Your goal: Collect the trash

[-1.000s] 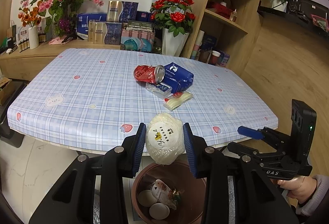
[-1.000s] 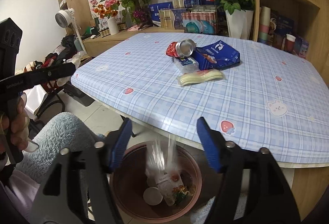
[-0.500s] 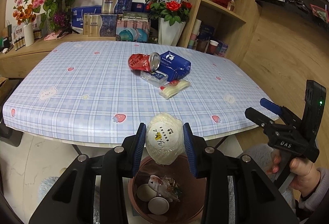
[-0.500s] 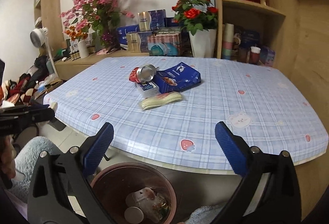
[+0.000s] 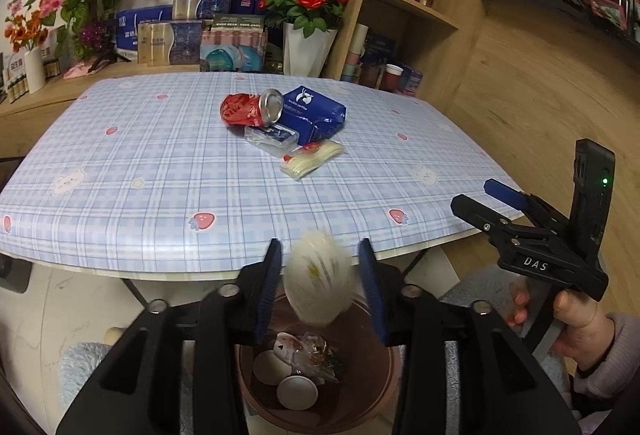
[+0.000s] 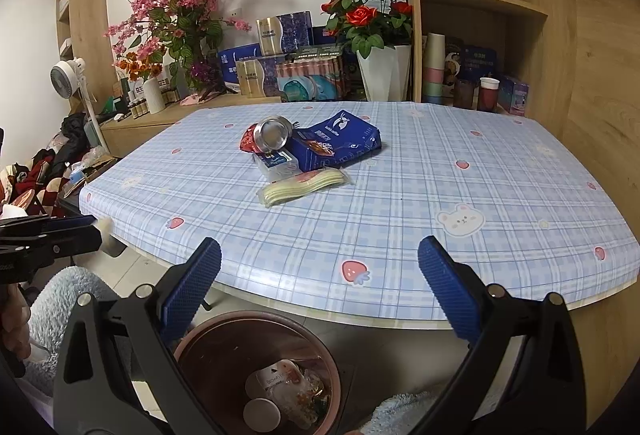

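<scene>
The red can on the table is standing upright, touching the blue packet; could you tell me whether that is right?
Not quite: the red can is lying on its side, not upright, with its silver end facing the camera. It is on the table and touches the blue packet, as the left wrist view shows.

table edge (image 5: 240, 263) over bin (image 5: 384, 391), near side clear

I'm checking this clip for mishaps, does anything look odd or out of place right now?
The white wrapper between the left gripper's opened fingers is motion-blurred, with gaps either side, apparently dropping toward the trash bin below. On the table, the red can lies on its side.
</scene>
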Demonstrator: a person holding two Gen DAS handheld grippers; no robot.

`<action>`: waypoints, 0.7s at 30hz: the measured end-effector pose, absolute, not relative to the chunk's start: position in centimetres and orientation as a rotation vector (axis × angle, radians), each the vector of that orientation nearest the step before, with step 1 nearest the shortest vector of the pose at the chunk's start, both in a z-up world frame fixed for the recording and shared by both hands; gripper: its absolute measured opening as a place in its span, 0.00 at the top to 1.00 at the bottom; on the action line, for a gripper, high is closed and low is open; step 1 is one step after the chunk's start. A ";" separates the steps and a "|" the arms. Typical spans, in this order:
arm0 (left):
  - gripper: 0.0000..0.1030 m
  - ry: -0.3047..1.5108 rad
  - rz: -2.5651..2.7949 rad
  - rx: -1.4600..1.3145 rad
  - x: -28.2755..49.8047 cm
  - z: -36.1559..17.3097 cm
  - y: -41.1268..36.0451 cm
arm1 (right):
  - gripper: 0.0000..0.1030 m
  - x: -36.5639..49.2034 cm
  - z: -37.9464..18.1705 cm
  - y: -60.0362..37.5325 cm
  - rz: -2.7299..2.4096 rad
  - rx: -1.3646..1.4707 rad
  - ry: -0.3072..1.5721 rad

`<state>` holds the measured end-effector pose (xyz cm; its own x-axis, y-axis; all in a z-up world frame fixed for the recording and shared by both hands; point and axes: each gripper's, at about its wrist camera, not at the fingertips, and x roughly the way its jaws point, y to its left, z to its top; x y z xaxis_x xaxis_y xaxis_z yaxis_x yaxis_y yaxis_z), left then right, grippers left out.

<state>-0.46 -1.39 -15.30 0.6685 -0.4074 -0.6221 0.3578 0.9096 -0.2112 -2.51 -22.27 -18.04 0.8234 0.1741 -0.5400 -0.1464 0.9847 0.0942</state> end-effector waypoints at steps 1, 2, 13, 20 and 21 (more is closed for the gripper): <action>0.49 0.708 -0.422 -0.066 -0.5 -15.2 -1.4 | 0.06 -2.5 -18.1 -22.3 0.168 0.048 0.579; 0.44 0.701 -0.417 -0.064 -0.5 -15.1 -1.3 | 0.06 -2.6 -18.1 -22.2 0.166 0.045 0.579; 0.06 0.616 -0.198 -0.075 -0.4 -14.5 1.3 | 0.06 -2.7 -18.0 -22.5 0.127 0.035 0.562; 0.06 0.628 -0.139 -0.076 -0.1 -14.8 2.4 | 0.06 -2.5 -18.2 -22.5 0.147 0.025 0.570; 0.06 0.628 -0.140 -0.078 -0.1 -14.9 2.5 | 0.05 -2.5 -18.2 -22.4 0.145 0.022 0.570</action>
